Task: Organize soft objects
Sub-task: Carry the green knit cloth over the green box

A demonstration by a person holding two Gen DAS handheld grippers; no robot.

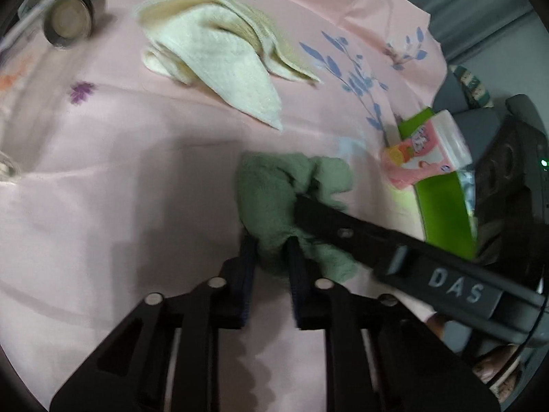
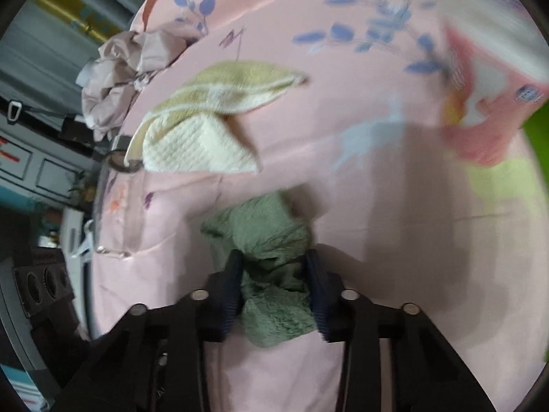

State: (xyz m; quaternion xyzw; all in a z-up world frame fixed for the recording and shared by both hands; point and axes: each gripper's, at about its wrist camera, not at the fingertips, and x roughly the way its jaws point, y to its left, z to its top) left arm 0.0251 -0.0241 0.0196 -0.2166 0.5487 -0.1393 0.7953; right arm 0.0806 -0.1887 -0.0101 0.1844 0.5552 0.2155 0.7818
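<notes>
A crumpled green cloth [image 1: 271, 199] lies on the pink floral sheet [image 1: 120, 171]. My left gripper [image 1: 271, 254] is shut on its near edge, with the cloth bunched between both pads. One finger [image 1: 343, 230] of my right gripper reaches in from the right and digs into the same cloth. In the right wrist view the green cloth [image 2: 267, 233] fills the gap of my right gripper [image 2: 274, 267], whose pads press on it from both sides. A cream and yellow towel [image 1: 219, 48] [image 2: 202, 127] lies loosely folded farther back.
A pink tissue pack [image 1: 425, 151] [image 2: 487, 110] rests at the rim of a bright green basket [image 1: 442, 206] to the right. A metal cylinder [image 1: 73, 13] lies at the far left. Crumpled pink fabric [image 2: 127, 68] hangs at the sheet's edge.
</notes>
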